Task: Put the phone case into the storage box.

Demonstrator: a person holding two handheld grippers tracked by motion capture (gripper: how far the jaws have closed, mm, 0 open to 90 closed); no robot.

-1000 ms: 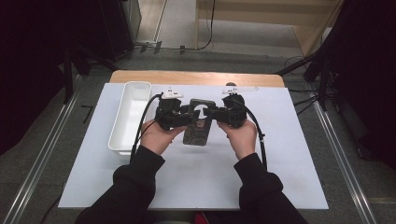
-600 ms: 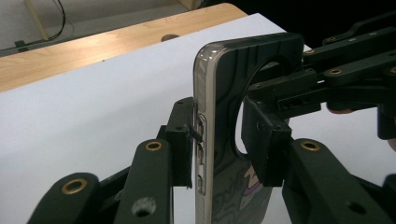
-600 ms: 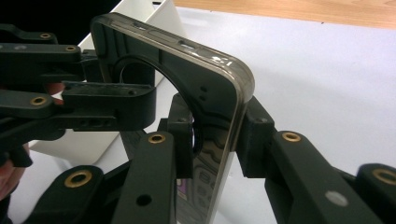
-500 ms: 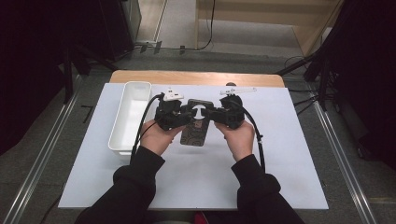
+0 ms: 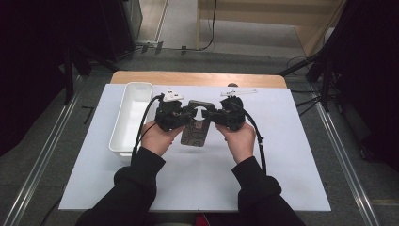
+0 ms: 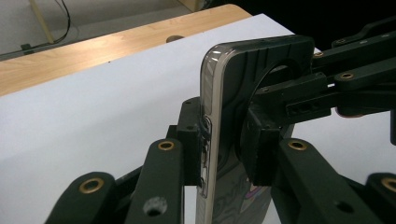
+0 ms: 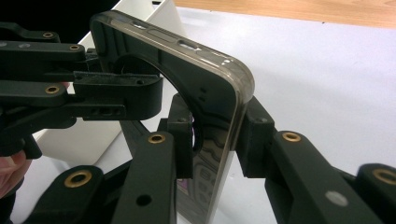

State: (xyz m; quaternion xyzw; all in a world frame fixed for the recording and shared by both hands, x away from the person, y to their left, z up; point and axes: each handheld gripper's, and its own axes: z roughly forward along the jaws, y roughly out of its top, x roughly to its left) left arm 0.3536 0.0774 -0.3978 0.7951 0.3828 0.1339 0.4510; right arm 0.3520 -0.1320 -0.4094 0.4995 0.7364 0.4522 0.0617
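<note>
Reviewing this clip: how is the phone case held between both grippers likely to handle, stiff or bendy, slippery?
The phone case looks thin and hollow, so probably light and somewhat flexible. Its glossy clear rim may be slippery. The left gripper and right gripper each clamp an edge.

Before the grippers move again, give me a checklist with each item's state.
1. Left gripper shut on phone case: ok, jaws pinch its edge.
2. Right gripper shut on the case: ok, jaws on both faces.
3. Case held clear of the white sheet: ok in both gripper views.
4. Bin ready to take it: cannot tell, inside partly hidden.
5. Cables clear of the case: ok in the high view.
6. Case undamaged: cannot tell.
</note>
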